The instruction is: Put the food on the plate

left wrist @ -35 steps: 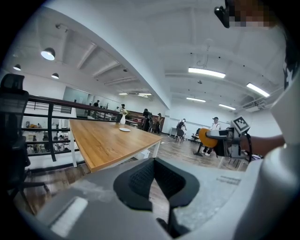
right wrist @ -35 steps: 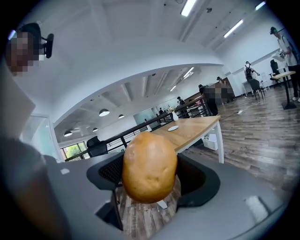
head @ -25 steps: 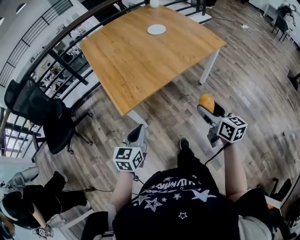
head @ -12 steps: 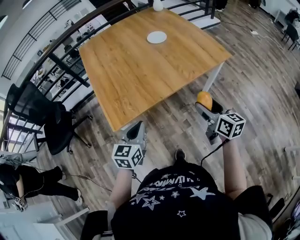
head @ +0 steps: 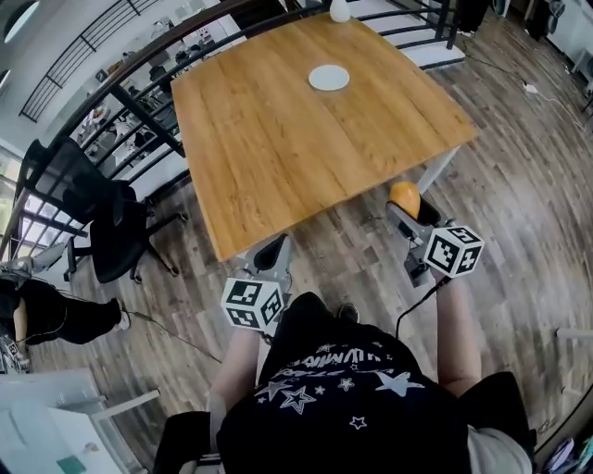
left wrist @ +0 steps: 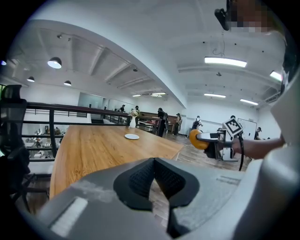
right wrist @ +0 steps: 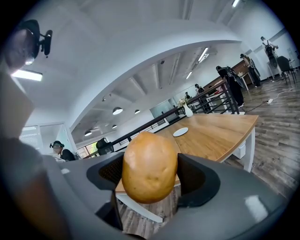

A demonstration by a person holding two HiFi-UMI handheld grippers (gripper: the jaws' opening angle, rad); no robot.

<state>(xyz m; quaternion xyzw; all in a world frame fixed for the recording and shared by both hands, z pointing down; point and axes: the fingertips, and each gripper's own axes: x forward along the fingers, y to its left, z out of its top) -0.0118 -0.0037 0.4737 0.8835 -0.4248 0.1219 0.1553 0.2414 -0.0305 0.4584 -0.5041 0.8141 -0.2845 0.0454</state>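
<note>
A small white plate [head: 329, 77] [left wrist: 131, 136] [right wrist: 180, 132] lies on the far part of the wooden table [head: 278, 139]. My right gripper [head: 408, 211] [right wrist: 150, 171] is shut on a brown-yellow potato [head: 404, 197] [right wrist: 150, 185], held in the air off the table's near right corner. The left gripper view also catches the potato [left wrist: 194, 139]. My left gripper [head: 271, 255] [left wrist: 154, 161] hangs just before the table's near edge. Its pads meet with nothing between them.
A white vase [head: 339, 11] stands at the table's far edge by the black railing [head: 139, 65]. A black office chair [head: 83, 222] is left of the table. A white table leg [head: 435, 171] is close to the potato. A person [head: 37, 315] crouches on the floor at far left.
Both grippers have moved forward toward the table, the potato still held. The table now fills more of the head view, and the person at the left has shifted.
</note>
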